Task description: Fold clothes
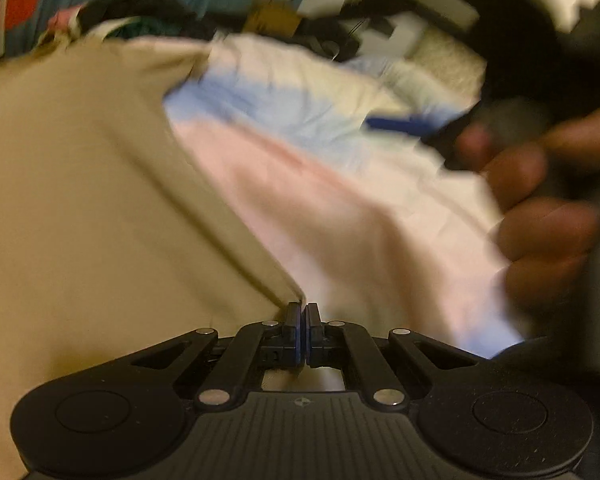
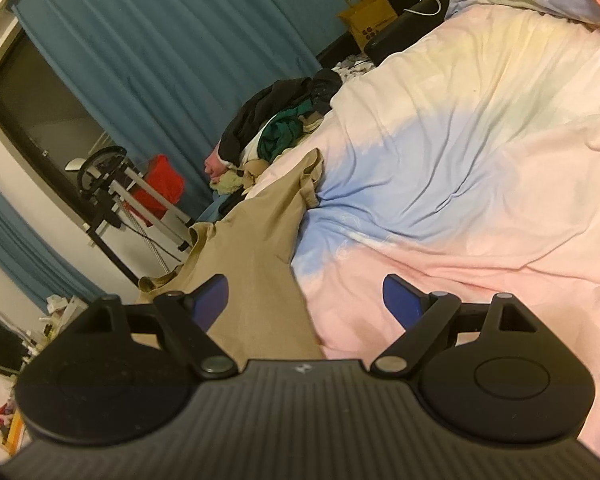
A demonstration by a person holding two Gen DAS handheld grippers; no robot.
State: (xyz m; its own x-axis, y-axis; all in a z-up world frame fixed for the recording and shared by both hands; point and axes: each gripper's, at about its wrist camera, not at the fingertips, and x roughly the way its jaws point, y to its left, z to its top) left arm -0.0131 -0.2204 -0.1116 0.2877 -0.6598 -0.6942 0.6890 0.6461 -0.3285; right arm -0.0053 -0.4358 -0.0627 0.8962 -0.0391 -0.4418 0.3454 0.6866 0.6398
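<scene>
A tan garment [image 1: 92, 200] lies spread on the bed and fills the left of the left wrist view. Its edge runs down to my left gripper [image 1: 301, 309], whose jaws are shut on the cloth's corner. The picture is blurred. In the right wrist view the same tan garment [image 2: 260, 240] stretches from the bed's left edge toward the camera. My right gripper [image 2: 302, 285] hangs open just over it, with nothing pinched between the blue pads [image 2: 210, 296]. A person's hand [image 1: 540, 208] holding the right gripper shows at the right of the left wrist view.
The bed carries a pastel pink, blue and yellow cover [image 2: 460, 140]. A heap of dark and green clothes [image 2: 284, 128] sits at the bed's far left edge. Behind it are blue curtains [image 2: 160, 40], a paper bag [image 2: 368, 16] and a red box [image 2: 160, 184].
</scene>
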